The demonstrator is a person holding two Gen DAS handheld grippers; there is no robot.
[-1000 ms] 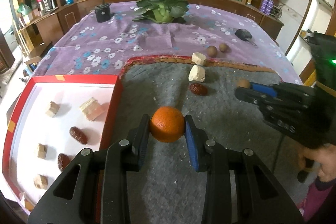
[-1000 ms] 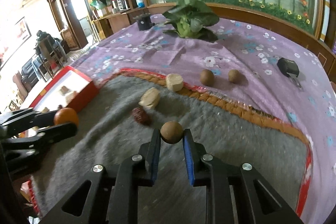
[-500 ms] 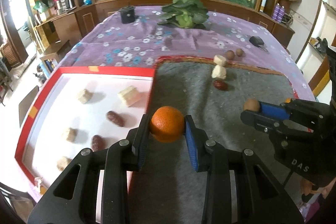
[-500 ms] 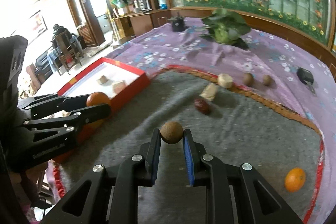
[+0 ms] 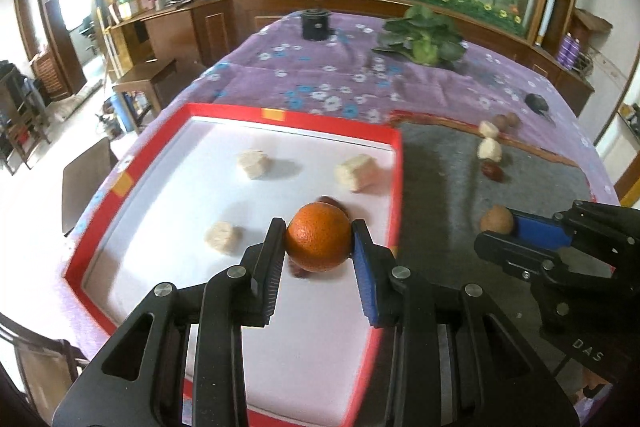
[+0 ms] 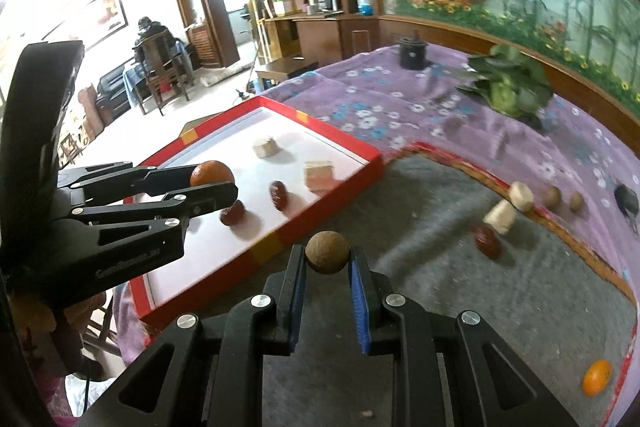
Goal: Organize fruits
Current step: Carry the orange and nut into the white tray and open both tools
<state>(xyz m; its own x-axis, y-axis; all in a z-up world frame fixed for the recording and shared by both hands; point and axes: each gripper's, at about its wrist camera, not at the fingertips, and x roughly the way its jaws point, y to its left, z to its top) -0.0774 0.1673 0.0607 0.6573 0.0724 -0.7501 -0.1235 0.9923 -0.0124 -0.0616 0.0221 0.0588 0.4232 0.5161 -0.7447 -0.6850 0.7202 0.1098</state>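
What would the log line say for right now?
left gripper: shut on orange, above red tray | right gripper: shut on brown ball, above grey mat

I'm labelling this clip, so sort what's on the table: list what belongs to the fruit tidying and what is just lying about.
Part of the job:
- orange in the left claw
- brown round fruit in the right claw
- red tray
- red dates
- pale chunks
- second orange

Lying about:
- leafy greens
- black pot
- purple flowered cloth
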